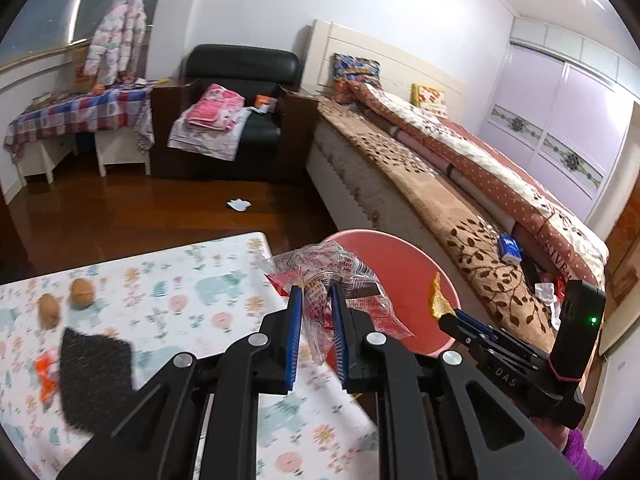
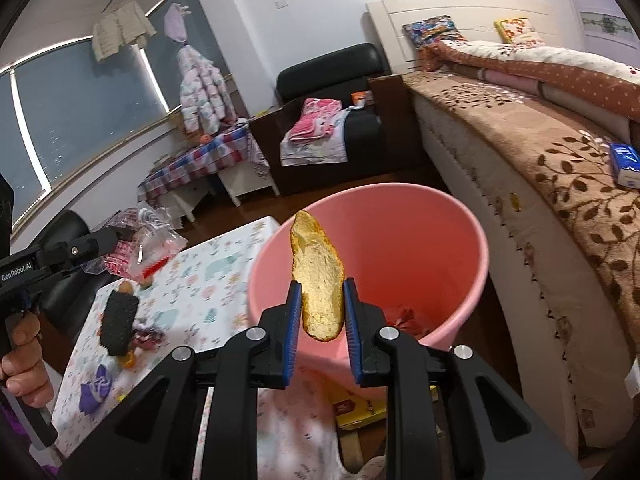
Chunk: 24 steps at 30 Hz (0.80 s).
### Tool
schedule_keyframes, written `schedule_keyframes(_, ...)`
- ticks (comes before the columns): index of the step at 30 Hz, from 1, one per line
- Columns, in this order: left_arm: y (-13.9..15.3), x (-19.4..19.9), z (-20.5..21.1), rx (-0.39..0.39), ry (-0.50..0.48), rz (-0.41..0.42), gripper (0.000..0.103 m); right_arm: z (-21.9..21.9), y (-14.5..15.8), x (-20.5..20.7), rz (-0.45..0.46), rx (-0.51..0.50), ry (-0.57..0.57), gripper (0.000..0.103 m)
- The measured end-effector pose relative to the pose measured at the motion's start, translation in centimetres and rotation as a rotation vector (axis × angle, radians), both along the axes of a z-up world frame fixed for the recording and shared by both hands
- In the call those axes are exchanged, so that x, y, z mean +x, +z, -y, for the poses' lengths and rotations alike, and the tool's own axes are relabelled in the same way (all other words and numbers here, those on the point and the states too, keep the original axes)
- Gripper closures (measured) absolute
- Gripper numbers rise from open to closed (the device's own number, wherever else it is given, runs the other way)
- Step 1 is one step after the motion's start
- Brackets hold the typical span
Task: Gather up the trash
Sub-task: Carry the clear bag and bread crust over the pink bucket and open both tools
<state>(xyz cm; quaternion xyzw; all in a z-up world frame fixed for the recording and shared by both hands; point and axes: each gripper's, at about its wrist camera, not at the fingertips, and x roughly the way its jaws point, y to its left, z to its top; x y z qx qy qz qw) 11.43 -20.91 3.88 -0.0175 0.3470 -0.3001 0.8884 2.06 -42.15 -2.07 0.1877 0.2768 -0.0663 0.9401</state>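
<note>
A: What is the room like?

B: It is a bedroom. A small table has a cloth with flowers and animals on it. A pink bin stands just beside the table, between it and the bed. The floor is dark wood. A black chair with folded clothes stands by the wall.

A: What lies on the table?

B: Two brown nuts sit side by side. A dark scrub pad lies near them. Some small scraps lie next to the pad.

A: Does one camera see more than the other?

B: Yes. The left one sees a white scrap on the floor. The right one looks into the bin and sees red trash at the bottom. It also sees a hand on the left handle.

A: What does the left gripper hold?

B: A crinkly clear wrapper with red print. The fingers are narrow and pinch it. It hangs over the table edge, close to the bin.

A: And the right gripper?

B: A yellow peel. The fingers squeeze its lower part and it sticks up. It is over the open bin. Both grippers tip down a little.
</note>
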Motion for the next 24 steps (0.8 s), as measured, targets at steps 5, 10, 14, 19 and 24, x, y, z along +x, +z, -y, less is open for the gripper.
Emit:
schedule_keyframes(5,-1.1,1.1,3.3,0.011,-0.056,-0.022,0.089,1.1,-0.4,0.0,-0.003,-0.014,-0.036,0.082)
schedule_keyframes(10,-2.8,2.1,6.2,0.045,-0.085,-0.038,0.089,1.8,-0.9,0.1,-0.011,-0.016,-0.058,0.082)
schedule_keyframes(14,-4.5,2.9,7.7,0.077,-0.09,-0.063,0.088,2.1,-1.8,0.5,-0.032,-0.005,-0.059,0.082)
schedule_keyframes(19,-5.8,3.3,8.8,0.093,-0.097,-0.077,0.087,2.3,-2.4,0.9,-0.044,0.006,-0.064,0.082)
schedule_keyframes(24,-6.3,3.5,9.6,0.098,-0.105,-0.079,0.086,2.2,-2.8,1.0,-0.052,0.014,-0.069,0.082)
